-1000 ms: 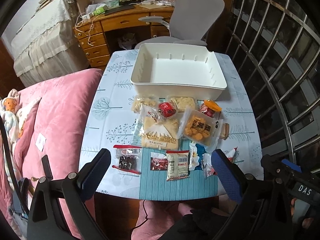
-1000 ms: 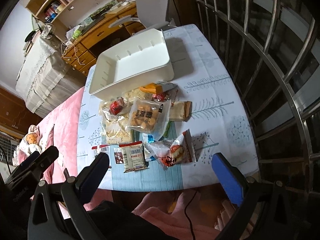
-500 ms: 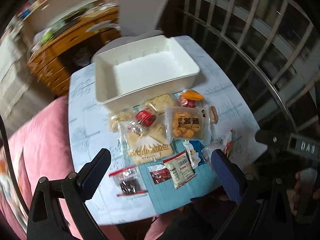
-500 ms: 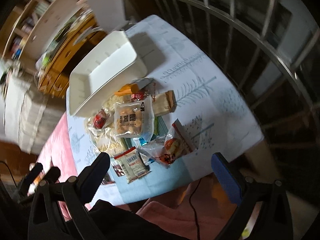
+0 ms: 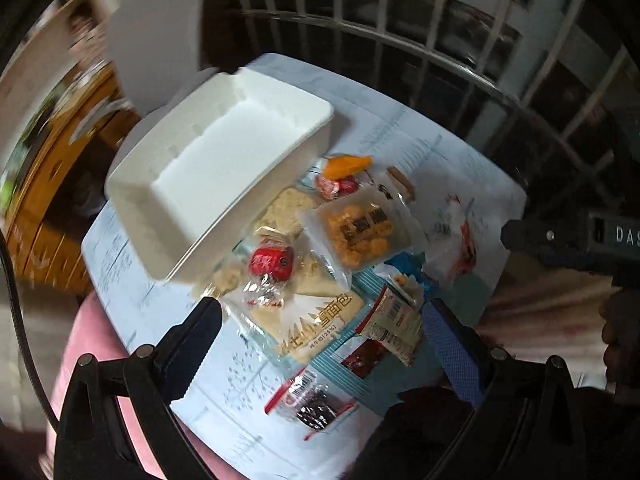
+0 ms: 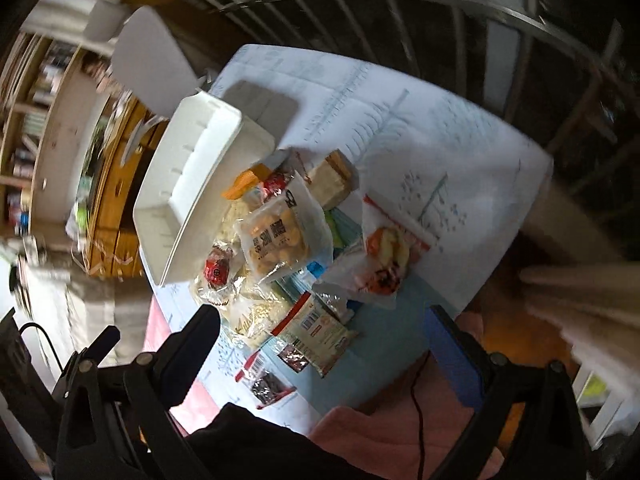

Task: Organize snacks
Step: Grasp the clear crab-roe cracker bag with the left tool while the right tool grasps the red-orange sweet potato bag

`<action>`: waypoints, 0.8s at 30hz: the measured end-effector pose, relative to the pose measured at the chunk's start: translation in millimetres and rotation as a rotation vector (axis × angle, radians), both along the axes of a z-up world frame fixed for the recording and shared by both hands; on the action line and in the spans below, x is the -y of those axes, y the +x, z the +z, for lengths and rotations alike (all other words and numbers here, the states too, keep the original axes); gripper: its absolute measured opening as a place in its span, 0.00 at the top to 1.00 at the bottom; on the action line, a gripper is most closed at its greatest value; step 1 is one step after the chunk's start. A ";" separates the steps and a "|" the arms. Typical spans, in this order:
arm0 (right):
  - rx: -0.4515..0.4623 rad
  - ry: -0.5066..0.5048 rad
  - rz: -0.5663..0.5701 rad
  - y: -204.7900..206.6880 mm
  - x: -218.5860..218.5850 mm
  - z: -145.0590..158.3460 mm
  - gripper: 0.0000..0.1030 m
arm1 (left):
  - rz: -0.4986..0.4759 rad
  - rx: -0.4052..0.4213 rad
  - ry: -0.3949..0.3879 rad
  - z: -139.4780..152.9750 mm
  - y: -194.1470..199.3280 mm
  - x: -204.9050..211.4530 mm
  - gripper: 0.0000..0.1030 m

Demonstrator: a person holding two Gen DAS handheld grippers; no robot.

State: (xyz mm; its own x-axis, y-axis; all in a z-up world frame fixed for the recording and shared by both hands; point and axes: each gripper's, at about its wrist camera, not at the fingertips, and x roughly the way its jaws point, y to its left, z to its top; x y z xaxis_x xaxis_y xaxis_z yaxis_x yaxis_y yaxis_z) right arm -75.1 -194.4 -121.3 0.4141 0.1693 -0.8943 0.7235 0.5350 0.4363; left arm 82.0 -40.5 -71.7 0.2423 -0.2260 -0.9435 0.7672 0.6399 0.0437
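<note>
An empty white bin stands at the table's far side; it also shows in the right wrist view. Several snack packets lie in front of it: a large bread pack, an orange puff bag, a red-wrapped snack, a dark packet with red edges and a clear bag with red print. My left gripper is open and empty above the near packets. My right gripper is open and empty above the table's near edge.
The table has a white patterned cloth and a teal mat. A grey office chair and a wooden desk stand behind it. Metal window bars run along the right. Pink bedding lies near.
Both views have rolled and swung toward the window side, with motion blur. The left gripper has moved closer over the packets. The snacks and bin have not moved.
</note>
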 end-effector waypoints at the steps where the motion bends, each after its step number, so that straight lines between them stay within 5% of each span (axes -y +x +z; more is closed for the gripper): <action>1: -0.002 0.009 -0.023 -2.6 0.2 -4.3 0.02 | -0.030 0.000 0.007 -3.7 1.3 3.9 0.02; 14: -0.028 0.221 -0.229 -19.8 26.1 -80.4 0.08 | -0.376 0.019 0.055 -59.1 7.9 63.3 0.02; 24: -0.062 0.336 -0.271 -11.6 45.8 -122.6 0.13 | -0.492 -0.004 0.179 -117.6 18.2 96.6 0.02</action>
State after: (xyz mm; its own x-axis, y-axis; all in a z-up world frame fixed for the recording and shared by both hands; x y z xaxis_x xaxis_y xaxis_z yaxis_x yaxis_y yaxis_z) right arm -86.7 -240.2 -243.9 0.4311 0.3478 -0.8326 0.8484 0.1581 0.5053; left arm 100.2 -137.0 -189.3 0.1443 -0.1478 -0.9784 0.9757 0.1862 0.1158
